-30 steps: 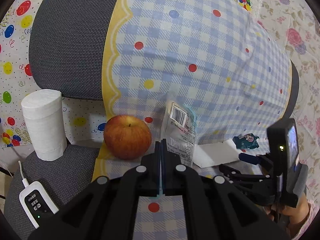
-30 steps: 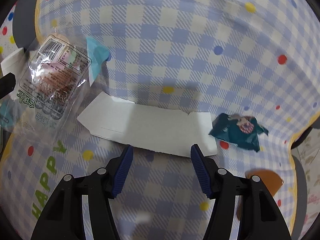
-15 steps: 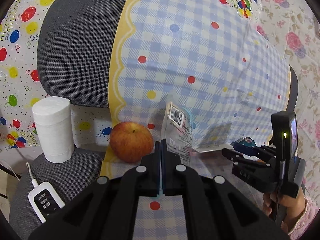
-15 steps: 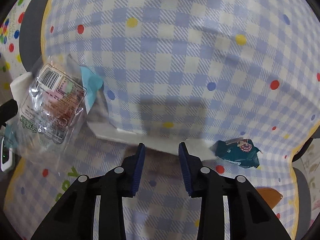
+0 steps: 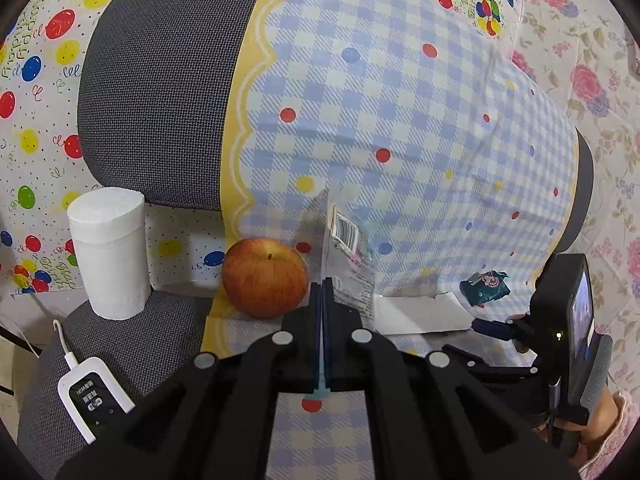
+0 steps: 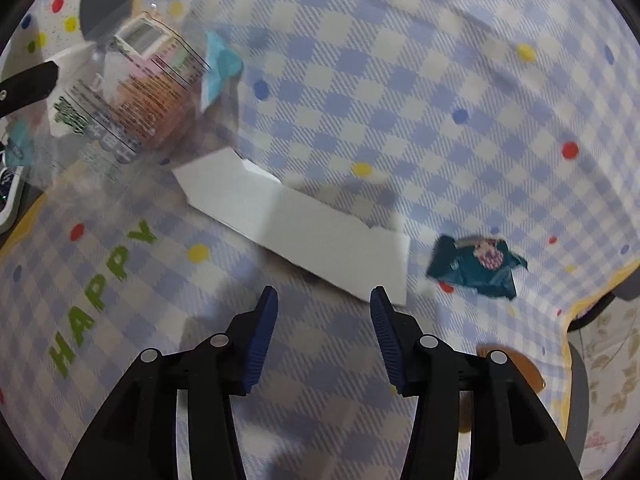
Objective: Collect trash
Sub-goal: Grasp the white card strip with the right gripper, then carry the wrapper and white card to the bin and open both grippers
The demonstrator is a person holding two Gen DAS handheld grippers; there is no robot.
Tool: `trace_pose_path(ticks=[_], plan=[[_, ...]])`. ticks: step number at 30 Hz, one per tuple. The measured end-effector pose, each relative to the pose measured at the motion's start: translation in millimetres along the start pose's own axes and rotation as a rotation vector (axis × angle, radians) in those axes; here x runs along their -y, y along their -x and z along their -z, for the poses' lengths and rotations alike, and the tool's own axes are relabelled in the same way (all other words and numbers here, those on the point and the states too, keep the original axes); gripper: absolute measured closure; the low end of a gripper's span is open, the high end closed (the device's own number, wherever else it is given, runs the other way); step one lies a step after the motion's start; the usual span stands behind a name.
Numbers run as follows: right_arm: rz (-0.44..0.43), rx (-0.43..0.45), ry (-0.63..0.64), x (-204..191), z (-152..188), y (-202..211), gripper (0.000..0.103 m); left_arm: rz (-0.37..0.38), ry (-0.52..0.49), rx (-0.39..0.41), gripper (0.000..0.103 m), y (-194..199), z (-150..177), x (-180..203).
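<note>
My left gripper point(image 5: 322, 285) is shut on the lower edge of a clear plastic wrapper point(image 5: 352, 264) with a barcode, which stands upright above the fingers. The same wrapper point(image 6: 132, 96) shows at the upper left of the right wrist view. A white cardboard strip point(image 6: 296, 228) lies flat on the checked cloth point(image 6: 400, 80). Just short of its near edge, my right gripper point(image 6: 324, 300) has its jaws opening with nothing between them. A crumpled teal wrapper point(image 6: 476, 268) lies to the right of the strip. In the left wrist view the right gripper point(image 5: 476, 338) hovers beside the strip point(image 5: 420, 314) and teal wrapper point(image 5: 484, 286).
A red apple point(image 5: 264, 276) sits beside the held wrapper. A white tissue roll point(image 5: 108, 252) and a small white remote point(image 5: 94, 396) rest on the grey chair seat at the left. The grey chair back point(image 5: 160, 92) rises behind. A brown object point(image 6: 516, 368) lies near the cloth's right edge.
The right jaws narrowed over the cardboard strip's near edge, then widened again and drew back; the strip stays on the cloth. The left gripper keeps its hold on the clear wrapper.
</note>
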State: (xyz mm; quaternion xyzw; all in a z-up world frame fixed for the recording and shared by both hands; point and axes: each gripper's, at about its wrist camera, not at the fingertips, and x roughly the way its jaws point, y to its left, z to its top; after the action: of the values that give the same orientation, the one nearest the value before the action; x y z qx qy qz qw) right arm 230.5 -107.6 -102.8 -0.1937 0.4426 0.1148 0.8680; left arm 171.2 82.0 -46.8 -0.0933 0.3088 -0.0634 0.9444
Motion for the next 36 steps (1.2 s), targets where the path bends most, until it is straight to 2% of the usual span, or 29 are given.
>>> trace_pose_path(ticks=[2,7,11,13,18,20,26,31,34,36], plan=[[-0.017,-0.003,-0.027,7.1,-0.9,-5.7,0.053,0.006,0.003,-0.003,0.103,-2.2,2.0,1.5],[0.046,-0.002,0.034,-2.7,-24.4,-20.8,0.055,0.011,0.004,-0.014,0.103,-9.3,5.2,5.5],[0.030,0.024,0.050,-7.8,-37.8,-18.1,0.074,0.005,0.005,-0.014,0.103,-9.8,4.8,5.2],[-0.004,0.056,0.003,3.6,-40.4,-8.9,0.084,0.000,0.005,-0.007,0.103,-6.8,3.0,3.5],[-0.105,0.151,-0.193,44.8,-27.1,50.2,0.096,-0.001,0.009,0.026,0.103,12.4,-3.3,2.5],[-0.142,0.193,-0.285,61.2,-16.4,78.9,0.102,0.006,0.009,0.042,0.103,24.6,-4.6,6.4],[-0.218,0.309,-0.460,57.3,35.5,172.5,0.102,0.066,-0.041,0.072,0.103,62.2,0.4,34.4],[-0.162,0.403,-0.503,48.3,98.2,244.2,0.102,0.139,-0.105,0.081,0.103,89.6,12.5,68.1],[-0.069,0.442,-0.493,40.4,133.8,279.7,0.102,0.197,-0.146,0.070,0.103,104.9,26.9,88.1],[-0.038,0.469,-0.521,36.4,158.0,295.3,0.102,0.225,-0.177,0.062,0.103,113.3,37.4,100.3]])
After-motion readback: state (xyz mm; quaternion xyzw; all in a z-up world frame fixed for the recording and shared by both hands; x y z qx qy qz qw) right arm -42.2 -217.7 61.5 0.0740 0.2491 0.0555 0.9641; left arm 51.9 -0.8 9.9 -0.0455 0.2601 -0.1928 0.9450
